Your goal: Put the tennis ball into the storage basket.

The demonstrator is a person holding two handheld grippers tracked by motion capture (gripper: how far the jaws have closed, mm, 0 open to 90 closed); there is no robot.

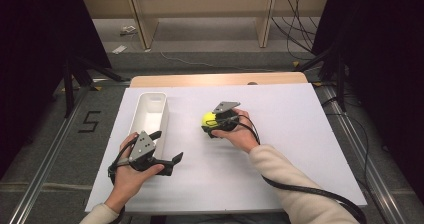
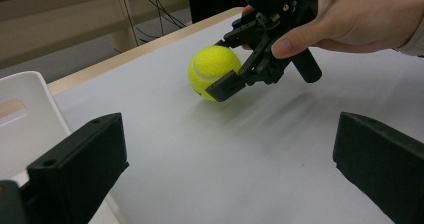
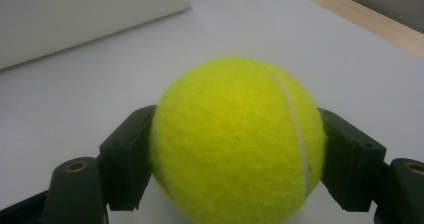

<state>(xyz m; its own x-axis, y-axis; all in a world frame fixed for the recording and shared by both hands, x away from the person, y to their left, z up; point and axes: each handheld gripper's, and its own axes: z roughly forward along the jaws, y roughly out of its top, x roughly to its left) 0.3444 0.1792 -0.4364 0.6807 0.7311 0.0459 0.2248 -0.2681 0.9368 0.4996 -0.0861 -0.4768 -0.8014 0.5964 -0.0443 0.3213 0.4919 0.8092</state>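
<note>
Yellow felt tennis ball (image 1: 208,119) is gripped between the two black jaws of the right gripper (image 1: 214,122), one jaw pressed to each side of it, as seen close up in the right gripper view (image 3: 237,144). The ball is held low over the white table (image 1: 280,149) near its middle, just right of a long white plastic bin (image 1: 149,115); whether it touches the surface cannot be told. The left gripper (image 1: 172,161) is held near the table's front edge beside the bin's near end, its jaws spread wide with nothing between them, pointed toward the ball (image 2: 214,72)
</note>
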